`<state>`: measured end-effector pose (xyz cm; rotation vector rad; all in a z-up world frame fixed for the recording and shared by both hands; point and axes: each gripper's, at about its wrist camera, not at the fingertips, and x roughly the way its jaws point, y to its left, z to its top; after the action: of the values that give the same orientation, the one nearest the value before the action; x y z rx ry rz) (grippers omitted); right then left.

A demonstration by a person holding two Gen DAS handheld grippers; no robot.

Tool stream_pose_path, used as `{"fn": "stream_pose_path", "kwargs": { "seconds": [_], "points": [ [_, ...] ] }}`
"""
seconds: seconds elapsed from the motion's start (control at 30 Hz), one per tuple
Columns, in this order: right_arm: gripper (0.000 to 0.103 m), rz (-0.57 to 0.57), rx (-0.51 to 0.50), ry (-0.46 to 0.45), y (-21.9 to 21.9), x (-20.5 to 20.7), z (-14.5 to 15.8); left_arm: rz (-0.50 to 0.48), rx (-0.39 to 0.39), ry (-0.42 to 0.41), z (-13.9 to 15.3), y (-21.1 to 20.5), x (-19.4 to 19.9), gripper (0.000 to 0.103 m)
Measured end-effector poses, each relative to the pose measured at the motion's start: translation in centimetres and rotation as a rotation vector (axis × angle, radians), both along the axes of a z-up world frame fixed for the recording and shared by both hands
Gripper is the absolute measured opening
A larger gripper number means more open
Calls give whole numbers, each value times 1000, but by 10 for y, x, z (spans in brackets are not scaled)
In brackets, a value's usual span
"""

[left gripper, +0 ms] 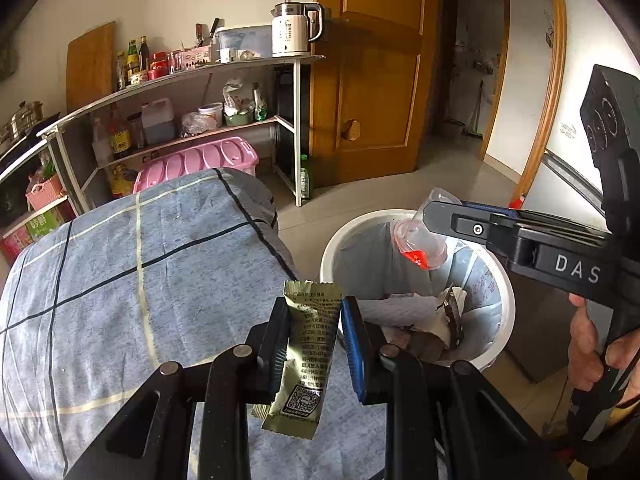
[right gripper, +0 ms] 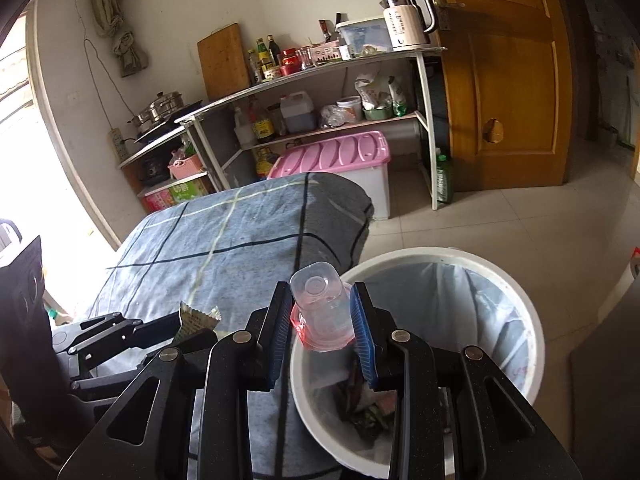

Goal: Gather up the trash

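Left claw (left gripper: 314, 346) grips sachet (left gripper: 308, 344) — right claw (right gripper: 322, 326) cup (right gripper: 320, 304) — over bin (right gripper: 532, 320).

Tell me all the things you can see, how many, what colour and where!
wrapper: one, olive green, in the left jaws
cup: one, clear with red rim, in the right jaws over the bin
bin: one, white, on the floor beside the bed
bed cover: one, grey checked, left of the bin
kettle: one, white, top shelf
storage box: one, pink lid, on the floor
door: one, wooden, behind
hand: one, gripping the right handle
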<state>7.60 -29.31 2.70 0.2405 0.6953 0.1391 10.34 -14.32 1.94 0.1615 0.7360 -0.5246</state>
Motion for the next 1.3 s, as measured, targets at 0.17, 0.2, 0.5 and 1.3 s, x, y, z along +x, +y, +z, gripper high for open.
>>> {"fn": "stream_pose_path", "kwargs": {
  "seconds": [0.17, 0.2, 0.5, 1.3],
  "points": [
    [32, -67, -40, 28, -32, -6, -12, -39, -2, 24, -10, -33, 2, 27],
    [32, -79, -43, 39, -38, -6, -16, -46, 0, 26, -12, -39, 2, 27],
    [32, -154, -90, 134, -72, -2, -52, -78, 24, 80, -38, -79, 7, 27],
    [51, -236, -88, -20, -42, -76, -19, 61, 11, -45, -8, -43, -32, 49]
  ]
}}
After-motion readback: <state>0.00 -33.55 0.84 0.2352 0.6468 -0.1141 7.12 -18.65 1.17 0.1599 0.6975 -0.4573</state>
